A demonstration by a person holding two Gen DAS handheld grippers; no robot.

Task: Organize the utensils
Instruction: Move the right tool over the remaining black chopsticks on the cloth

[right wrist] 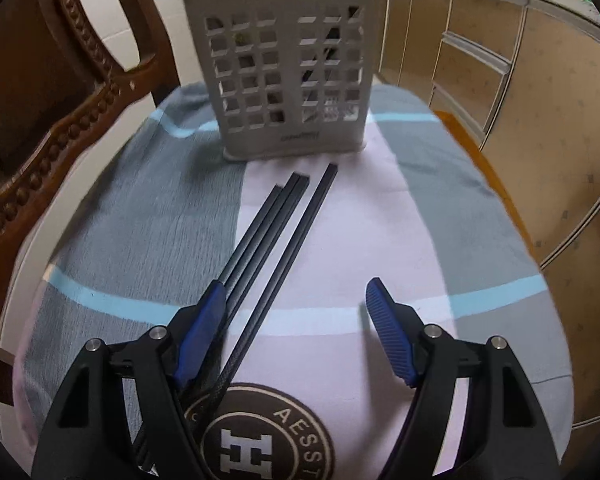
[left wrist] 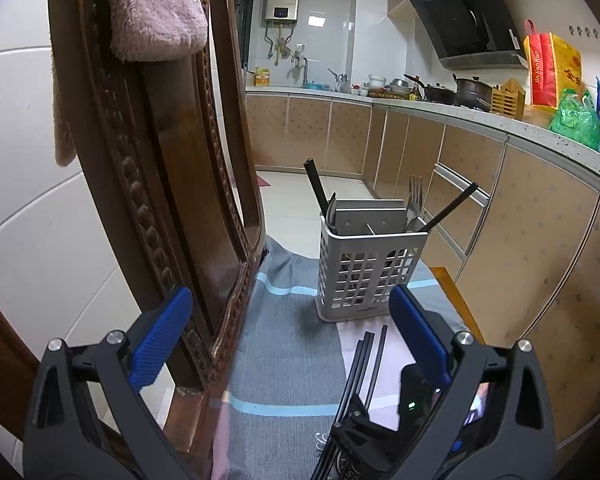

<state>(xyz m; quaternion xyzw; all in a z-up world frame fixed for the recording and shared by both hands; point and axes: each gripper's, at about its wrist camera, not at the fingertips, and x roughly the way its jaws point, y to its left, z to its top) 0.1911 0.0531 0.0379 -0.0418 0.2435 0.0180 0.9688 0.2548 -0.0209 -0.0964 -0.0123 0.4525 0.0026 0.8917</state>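
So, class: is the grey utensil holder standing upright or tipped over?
Upright. The utensil holder stands on its base on the striped towel, open top upward, with a fork and black chopsticks sticking up out of it.

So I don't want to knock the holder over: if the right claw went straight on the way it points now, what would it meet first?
Probably the towel on the table, just right of the loose black chopsticks. The right claw tilts steeply down, so the grey utensil holder looks beyond that line, though depth is unclear.
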